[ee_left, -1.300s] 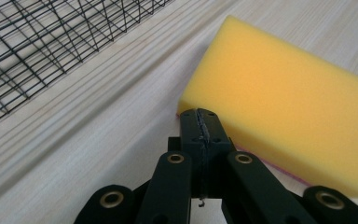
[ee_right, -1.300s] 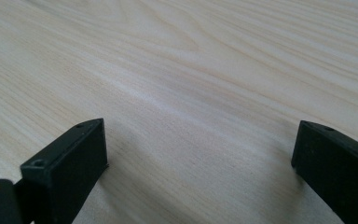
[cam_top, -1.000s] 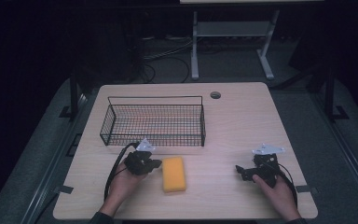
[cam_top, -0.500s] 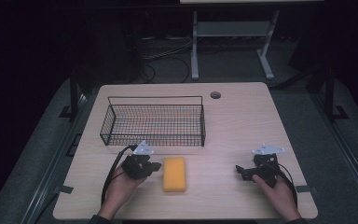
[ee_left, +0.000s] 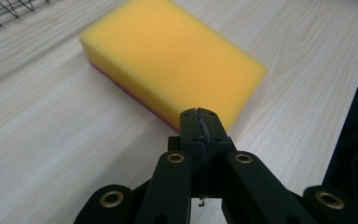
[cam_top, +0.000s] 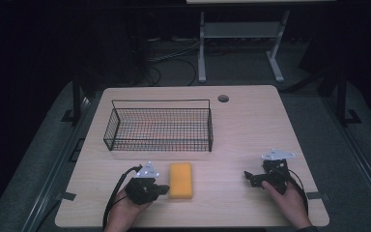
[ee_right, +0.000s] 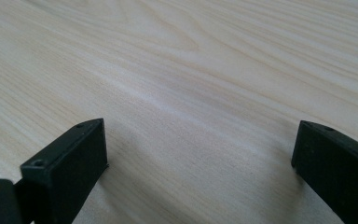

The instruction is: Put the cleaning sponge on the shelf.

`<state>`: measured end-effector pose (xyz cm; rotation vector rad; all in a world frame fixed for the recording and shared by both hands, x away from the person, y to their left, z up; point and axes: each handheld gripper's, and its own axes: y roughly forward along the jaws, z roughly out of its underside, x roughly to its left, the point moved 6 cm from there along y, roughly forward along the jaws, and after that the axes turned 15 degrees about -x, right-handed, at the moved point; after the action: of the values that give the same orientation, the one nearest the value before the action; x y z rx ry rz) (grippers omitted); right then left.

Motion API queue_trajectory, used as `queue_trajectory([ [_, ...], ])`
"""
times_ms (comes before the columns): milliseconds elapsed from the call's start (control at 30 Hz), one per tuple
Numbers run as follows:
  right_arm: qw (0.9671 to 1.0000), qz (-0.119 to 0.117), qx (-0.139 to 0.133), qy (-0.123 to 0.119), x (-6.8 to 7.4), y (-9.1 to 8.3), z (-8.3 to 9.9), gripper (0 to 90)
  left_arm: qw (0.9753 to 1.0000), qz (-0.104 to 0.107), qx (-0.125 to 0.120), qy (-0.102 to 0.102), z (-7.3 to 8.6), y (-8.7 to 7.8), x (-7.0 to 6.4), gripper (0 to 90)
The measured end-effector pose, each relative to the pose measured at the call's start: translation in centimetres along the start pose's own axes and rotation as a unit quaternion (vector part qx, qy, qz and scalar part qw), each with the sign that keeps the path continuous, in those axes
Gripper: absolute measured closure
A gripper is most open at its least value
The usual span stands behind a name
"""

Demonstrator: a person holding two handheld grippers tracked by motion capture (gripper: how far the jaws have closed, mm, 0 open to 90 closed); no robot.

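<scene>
We see the yellow rectangular foam sponge lying flat on the pale wooden table, in front of the black wire mesh basket. Our left gripper, jaws pressed together, sits just beside it; our right gripper rests well apart, jaws spread wide

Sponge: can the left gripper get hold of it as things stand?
Probably not yet. The left gripper points at the sponge with nothing between them, but its jaws are shut, so they would have to open before they could close on it.
</scene>
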<state>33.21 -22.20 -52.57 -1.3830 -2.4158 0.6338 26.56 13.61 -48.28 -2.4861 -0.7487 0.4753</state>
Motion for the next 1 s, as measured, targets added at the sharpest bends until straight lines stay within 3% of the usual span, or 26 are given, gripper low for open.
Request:
queue_trajectory([
  [367, 1.0000, 0.000, -0.001, -0.001, 0.0, 0.0, 0.0, 2.5, 0.9999, 0.008, 0.003, 0.006, -0.3, 0.6, -0.2, 89.6],
  [600, 1.0000, 0.000, -0.001, 0.001, 0.0, 0.0, 0.0, 2.5, 0.9996, -0.019, -0.017, 0.007, -2.2, 0.7, 2.5, 89.6],
  [700, 1.0000, 0.000, -0.001, 0.000, 0.0, 0.0, 0.0, 2.5, 0.9996, -0.026, -0.011, 0.009, -2.3, 1.5, 3.5, 89.7],
  [1000, 1.0000, 0.000, -0.001, 0.000, 0.0, 0.0, 0.0, 2.5, 0.9996, -0.025, -0.007, 0.013, -3.4, 3.9, 4.4, 89.7],
])
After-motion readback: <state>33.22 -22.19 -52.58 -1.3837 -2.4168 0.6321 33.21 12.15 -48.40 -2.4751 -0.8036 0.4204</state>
